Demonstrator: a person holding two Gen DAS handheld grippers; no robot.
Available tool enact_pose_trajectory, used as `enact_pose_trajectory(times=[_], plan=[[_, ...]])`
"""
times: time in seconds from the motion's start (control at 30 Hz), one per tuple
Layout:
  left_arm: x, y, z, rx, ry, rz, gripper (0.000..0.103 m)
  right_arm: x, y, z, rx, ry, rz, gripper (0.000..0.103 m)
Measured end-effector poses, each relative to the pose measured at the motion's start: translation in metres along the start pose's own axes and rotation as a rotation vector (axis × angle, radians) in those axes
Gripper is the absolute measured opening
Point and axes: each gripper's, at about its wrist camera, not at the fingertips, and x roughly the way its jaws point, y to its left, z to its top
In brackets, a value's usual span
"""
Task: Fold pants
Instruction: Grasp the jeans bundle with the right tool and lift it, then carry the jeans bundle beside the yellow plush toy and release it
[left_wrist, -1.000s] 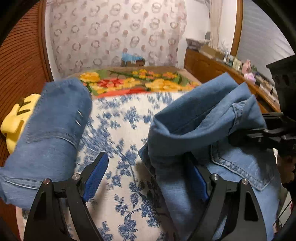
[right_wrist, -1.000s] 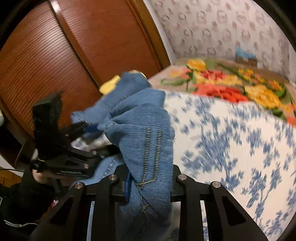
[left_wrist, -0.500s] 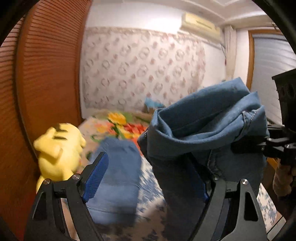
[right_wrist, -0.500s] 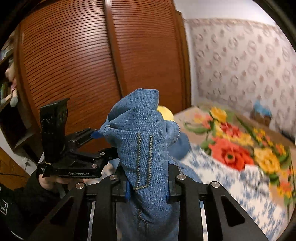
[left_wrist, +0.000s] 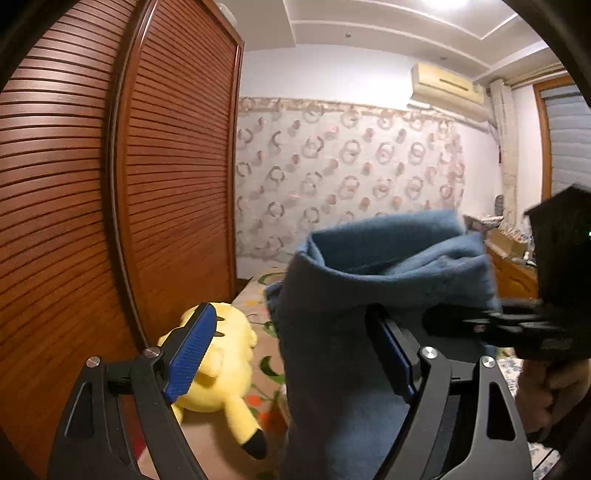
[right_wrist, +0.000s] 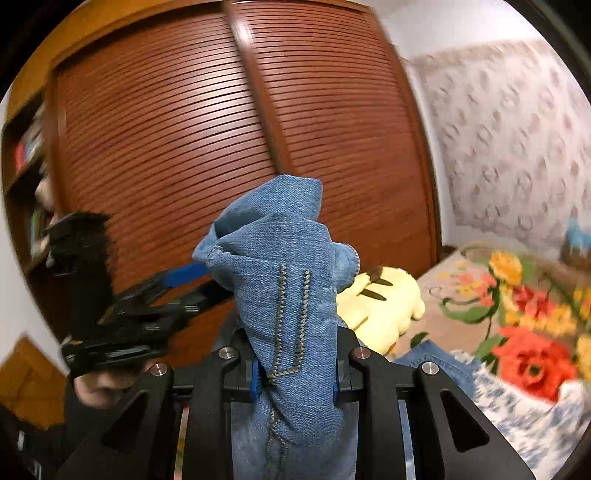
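Now both grippers have swung jeans (right_wrist: 291, 295) up off bed (right_wrist: 517, 413) since a sec ago: R gripper (right_wrist: 295, 380) clamped narrow on denim at 6 o'clock, L gripper (left_wrist: 291, 354) wide w/ cloth draped over one finger, plush (left_wrist: 218, 369) at 7 o'clock, so prob. lifting to shake flat pre-fold.

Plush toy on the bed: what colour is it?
Yellow with black tips; the plush toy shows best in the left wrist view.

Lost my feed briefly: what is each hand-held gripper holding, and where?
Right hand-held gripper clamps the jeans at a bunched, seam-stitched fold. Left hand-held gripper stands open, denim draped over one finger, unclamped.
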Motion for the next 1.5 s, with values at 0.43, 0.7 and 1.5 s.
enact_pose_trajectory(times=[0.43, 0.7, 1.5], plan=[[0.122, -0.016, -0.095, 0.002, 0.301, -0.066, 0.082, 0.112, -0.120, -0.091, 0.083, 0.188, -0.301, 0.043], [0.123, -0.031, -0.111, 0.052, 0.349, -0.074, 0.082, 0.089, -0.121, -0.056, 0.028, 0.201, -0.460, 0.060], [0.093, -0.049, -0.107, 0.069, 0.332, -0.061, 0.082, 0.031, -0.084, -0.058, 0.080, 0.155, -0.473, 0.061]])
